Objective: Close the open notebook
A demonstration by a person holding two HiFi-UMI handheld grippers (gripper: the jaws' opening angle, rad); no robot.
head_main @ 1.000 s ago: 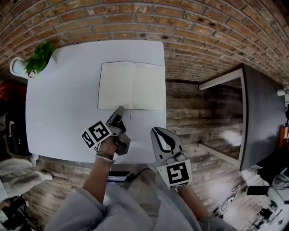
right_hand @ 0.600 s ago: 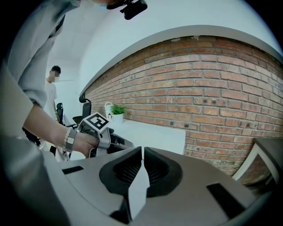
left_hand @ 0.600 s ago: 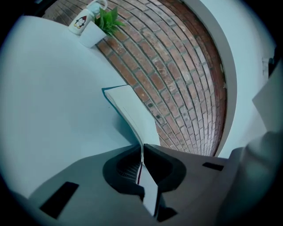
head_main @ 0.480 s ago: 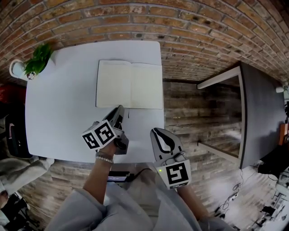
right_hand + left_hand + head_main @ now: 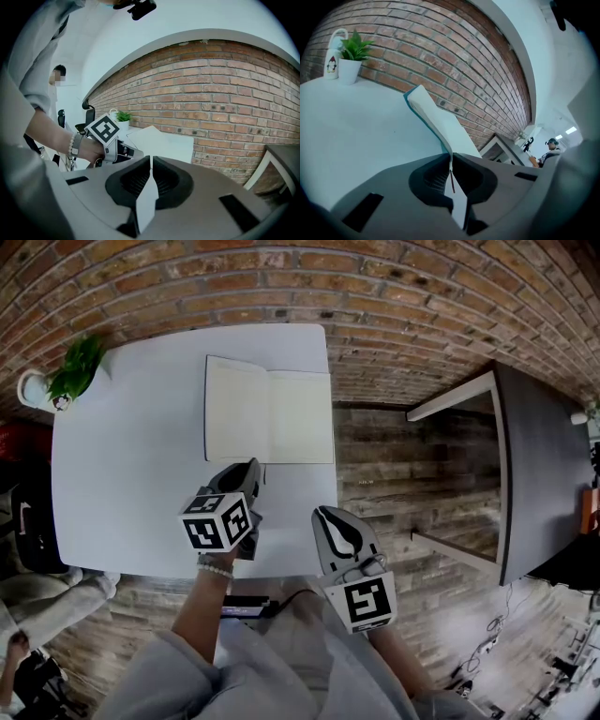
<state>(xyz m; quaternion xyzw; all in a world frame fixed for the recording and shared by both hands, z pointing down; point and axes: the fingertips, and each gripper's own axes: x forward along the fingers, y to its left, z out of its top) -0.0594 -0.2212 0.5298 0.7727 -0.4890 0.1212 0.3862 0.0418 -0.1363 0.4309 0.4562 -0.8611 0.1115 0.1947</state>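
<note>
Rolled over since a second ago, the left gripper (image 5: 251, 466), jaws pressed together on nothing, points at the near edge of the open notebook (image 5: 269, 411) by the white table's (image 5: 122, 465) far right corner. The right gripper (image 5: 326, 513), likewise closed and empty, hovers at the near edge. A potted plant (image 5: 80, 360) stands well apart, far left.

hidden | notebook (image 5: 440, 124) near edge | probably inside left gripper (image 5: 451, 161)

The notebook (image 5: 269, 415) shows matt cream paper pages. The surface (image 5: 131, 474) is smooth, matt white. The brick wall (image 5: 394, 306) is rough. The floor (image 5: 403, 484) is worn wooden planking.
</note>
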